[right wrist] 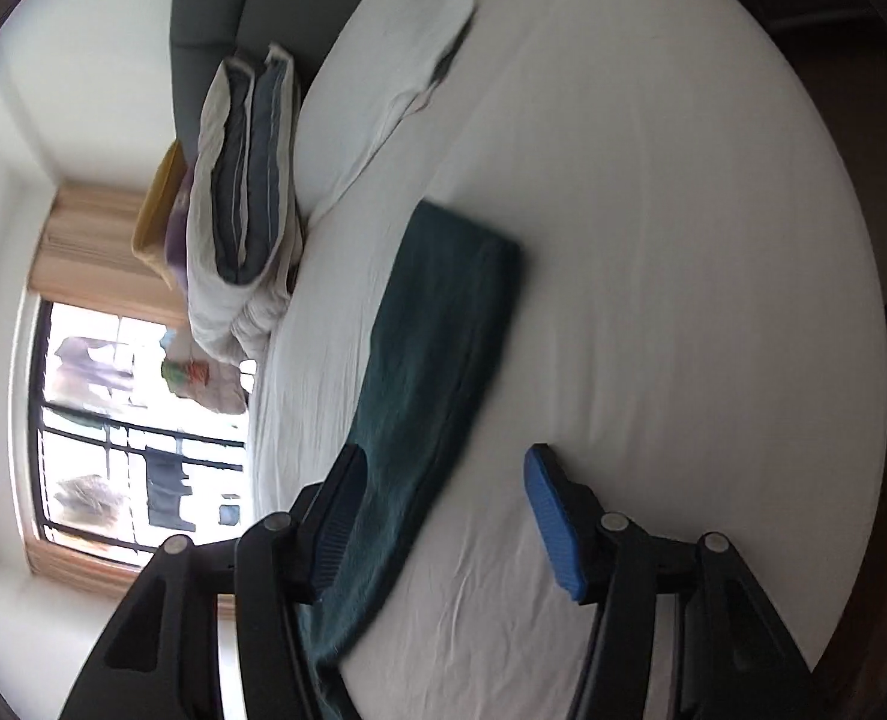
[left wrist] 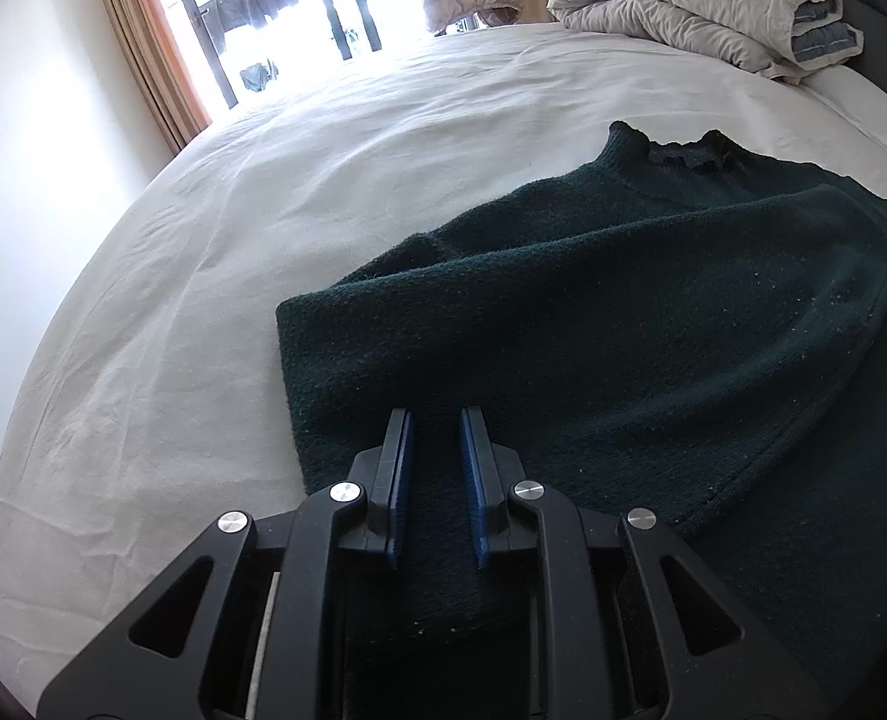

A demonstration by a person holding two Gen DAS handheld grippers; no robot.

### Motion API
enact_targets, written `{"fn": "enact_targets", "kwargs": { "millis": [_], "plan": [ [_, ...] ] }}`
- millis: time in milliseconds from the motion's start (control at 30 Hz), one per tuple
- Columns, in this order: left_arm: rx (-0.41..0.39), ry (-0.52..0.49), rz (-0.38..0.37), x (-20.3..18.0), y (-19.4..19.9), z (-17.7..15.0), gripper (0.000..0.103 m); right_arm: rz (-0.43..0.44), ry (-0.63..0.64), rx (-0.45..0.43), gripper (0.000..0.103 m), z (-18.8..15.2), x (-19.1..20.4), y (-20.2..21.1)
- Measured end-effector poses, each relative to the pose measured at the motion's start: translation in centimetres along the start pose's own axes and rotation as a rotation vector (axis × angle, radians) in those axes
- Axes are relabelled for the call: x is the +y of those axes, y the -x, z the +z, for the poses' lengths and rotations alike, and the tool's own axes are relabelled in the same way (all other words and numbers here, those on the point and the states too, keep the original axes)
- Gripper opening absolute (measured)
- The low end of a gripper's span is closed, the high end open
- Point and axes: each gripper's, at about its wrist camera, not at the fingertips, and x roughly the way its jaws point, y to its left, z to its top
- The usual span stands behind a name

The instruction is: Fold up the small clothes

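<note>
Lying on the white bed [left wrist: 203, 300], the dark green sweater [left wrist: 623, 312] passes between the left claw [left wrist: 434, 420], whose narrowly parted pads seem to pinch its hem. From the right wrist, the right claw [right wrist: 443, 456] hangs spread wide over the sweater's edge [right wrist: 437, 324], beside a folded duvet [right wrist: 245, 204].

Fuzzy dark-green knit sweater [left wrist: 623, 312] on matt, wrinkled white cotton sheet [left wrist: 203, 300]
</note>
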Motion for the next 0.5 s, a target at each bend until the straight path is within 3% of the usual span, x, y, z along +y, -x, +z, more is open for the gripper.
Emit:
{"fn": "enact_targets", "kwargs": {
  "millis": [300,400,500],
  "plan": [
    [-0.003,-0.008,0.015,-0.9,0.2,-0.1,0.017,-0.020,-0.007,-0.011,0.057,2.7,2.0,-5.3],
    [-0.003,-0.011,0.020,-1.0,0.1,-0.1,0.017,-0.032,-0.014,-0.024,0.047,4.1,1.7,-6.3],
    [-0.003,-0.010,0.023,-1.1,0.1,0.0,0.017,-0.060,0.009,-0.018,0.026,4.6,1.8,-6.6]
  ]
}}
